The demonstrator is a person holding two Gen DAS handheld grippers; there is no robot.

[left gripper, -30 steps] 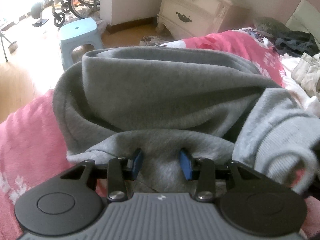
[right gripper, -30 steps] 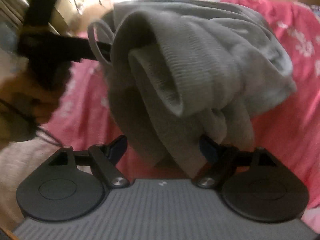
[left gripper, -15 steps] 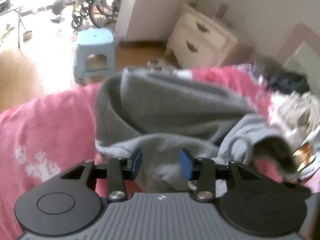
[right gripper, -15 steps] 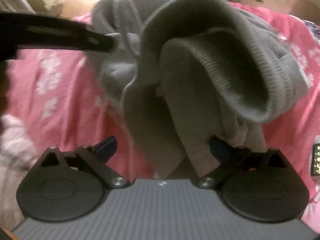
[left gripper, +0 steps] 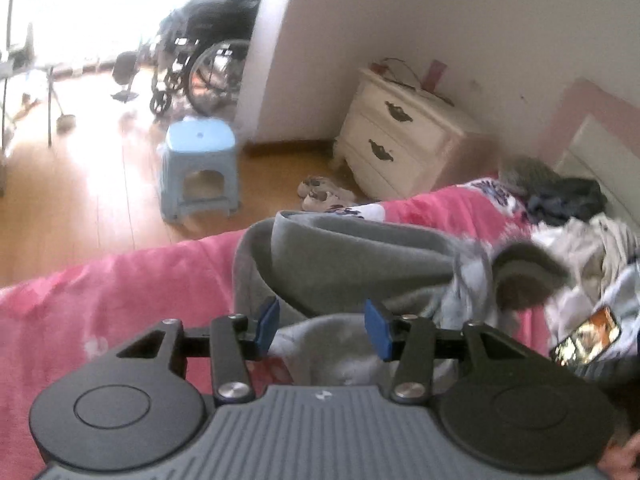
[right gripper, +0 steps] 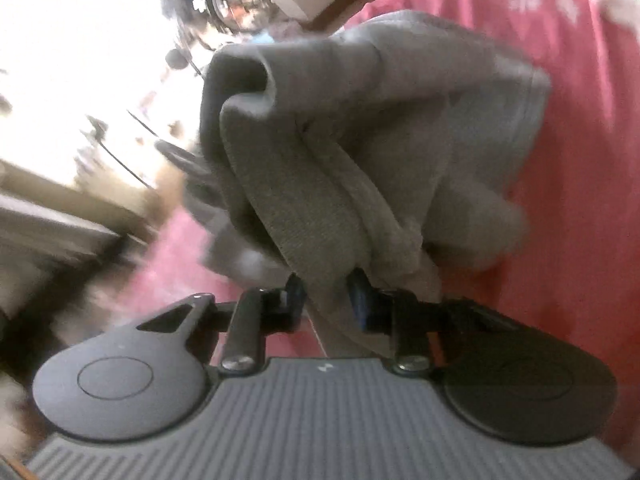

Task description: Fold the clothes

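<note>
Left wrist view: left gripper [left gripper: 322,326] fingers apart over grey sweatshirt [left gripper: 352,268] on pink bedspread [left gripper: 120,292]. Right wrist view alone: right gripper [right gripper: 326,300] clamped on its ribbed hem [right gripper: 304,200].

No text, label, brand or number can be read; the lit phone screen [left gripper: 586,340] on the bed is too blurred.

Daylight floods in from my upper left, blowing the floor [left gripper: 72,184] out to white glare. My right view smears with motion blur, the sweatshirt [right gripper: 360,152] soft; fisheye bending curves both pictures' edges.
</note>
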